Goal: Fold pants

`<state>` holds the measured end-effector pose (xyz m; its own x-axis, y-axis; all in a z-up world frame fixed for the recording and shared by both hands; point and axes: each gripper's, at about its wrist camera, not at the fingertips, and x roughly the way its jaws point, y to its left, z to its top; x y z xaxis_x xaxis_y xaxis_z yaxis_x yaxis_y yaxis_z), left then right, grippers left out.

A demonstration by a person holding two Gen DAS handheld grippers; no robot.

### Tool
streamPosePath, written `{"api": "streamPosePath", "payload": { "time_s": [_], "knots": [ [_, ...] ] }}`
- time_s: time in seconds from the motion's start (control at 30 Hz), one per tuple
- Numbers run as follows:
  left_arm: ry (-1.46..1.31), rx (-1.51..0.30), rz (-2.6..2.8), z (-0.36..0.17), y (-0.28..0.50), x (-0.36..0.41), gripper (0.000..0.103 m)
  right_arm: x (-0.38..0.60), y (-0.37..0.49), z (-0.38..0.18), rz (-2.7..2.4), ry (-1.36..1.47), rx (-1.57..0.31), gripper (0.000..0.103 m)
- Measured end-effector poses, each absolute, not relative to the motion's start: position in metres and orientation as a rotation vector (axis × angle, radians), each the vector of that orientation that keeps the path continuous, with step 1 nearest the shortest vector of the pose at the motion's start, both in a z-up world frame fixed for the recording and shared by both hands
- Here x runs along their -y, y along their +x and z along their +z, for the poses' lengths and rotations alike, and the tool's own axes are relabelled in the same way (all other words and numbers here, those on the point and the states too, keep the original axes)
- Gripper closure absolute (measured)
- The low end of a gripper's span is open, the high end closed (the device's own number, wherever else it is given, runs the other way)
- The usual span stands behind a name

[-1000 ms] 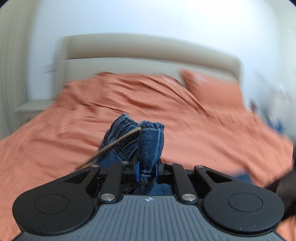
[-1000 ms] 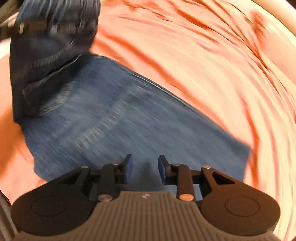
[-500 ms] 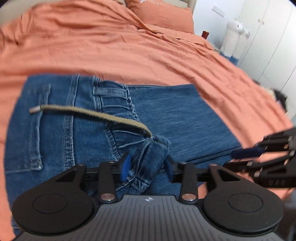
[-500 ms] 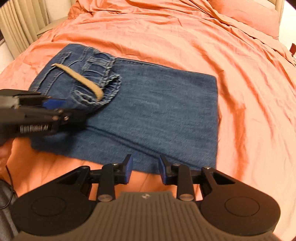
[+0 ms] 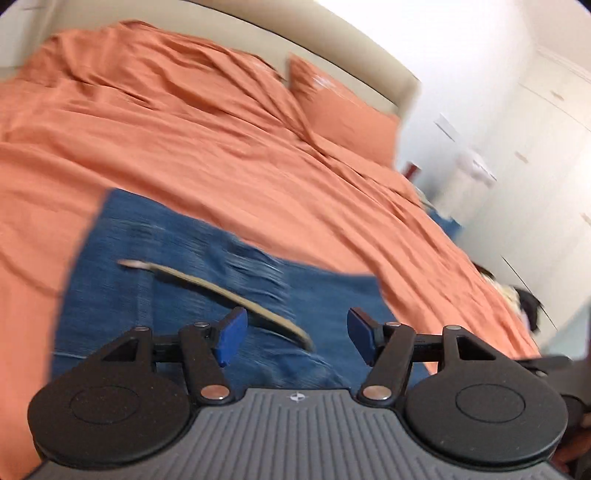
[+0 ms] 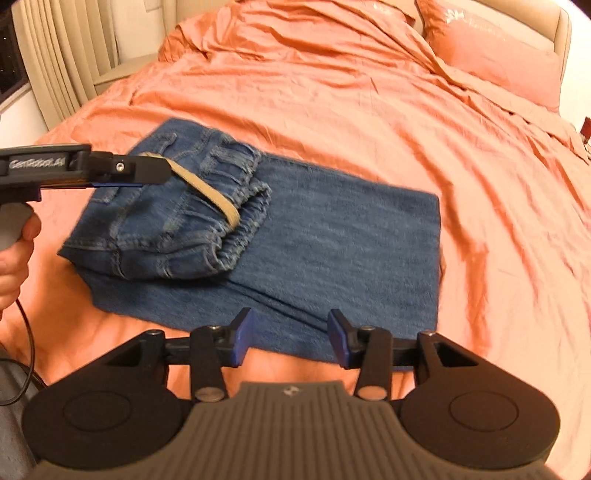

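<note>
The blue jeans [image 6: 332, 236] lie folded on the orange bedspread [image 6: 369, 92]. Their waistband end [image 6: 207, 221] is laid over the legs on the left, with a tan drawstring [image 6: 210, 192] across it. My left gripper [image 6: 162, 171] comes in side-on from the left, just above the waistband. In its own blurred view the left gripper [image 5: 295, 339] has its jaws opening, with only the drawstring [image 5: 229, 295] and denim lying below them. My right gripper [image 6: 290, 341] hovers over the near edge of the jeans, jaws opening, nothing between them.
An orange pillow [image 6: 495, 55] and a beige headboard [image 6: 554, 26] are at the bed's far end. Curtains [image 6: 55, 55] hang at the left. White wardrobe doors [image 5: 535, 147] stand to the right. A person's hand [image 6: 14, 258] holds the left gripper's handle, and a cable [image 6: 26, 332] trails below it.
The left gripper brought the waistband down onto the legs, let go of it and spread its jaws. The right gripper drew back toward the near edge and widened its jaws.
</note>
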<state>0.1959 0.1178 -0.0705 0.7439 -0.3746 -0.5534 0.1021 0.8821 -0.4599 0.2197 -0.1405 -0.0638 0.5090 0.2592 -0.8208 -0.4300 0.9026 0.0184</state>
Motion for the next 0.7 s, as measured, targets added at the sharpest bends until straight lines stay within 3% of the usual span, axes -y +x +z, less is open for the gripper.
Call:
{"api": "streamPosePath", "payload": {
  "time_s": [0.33, 0.7],
  "knots": [
    [-0.505, -0.666, -0.055, -0.083, 0.217, -0.182, 0.034, 0.11, 0.247, -0.057, 0.45, -0.071, -0.877, 0.064],
    [-0.408, -0.701, -0.036, -0.099, 0.241, -0.172, 0.038, 0.087, 0.319, -0.085, 0.504, 0.122, -0.895, 0.066]
  ]
}}
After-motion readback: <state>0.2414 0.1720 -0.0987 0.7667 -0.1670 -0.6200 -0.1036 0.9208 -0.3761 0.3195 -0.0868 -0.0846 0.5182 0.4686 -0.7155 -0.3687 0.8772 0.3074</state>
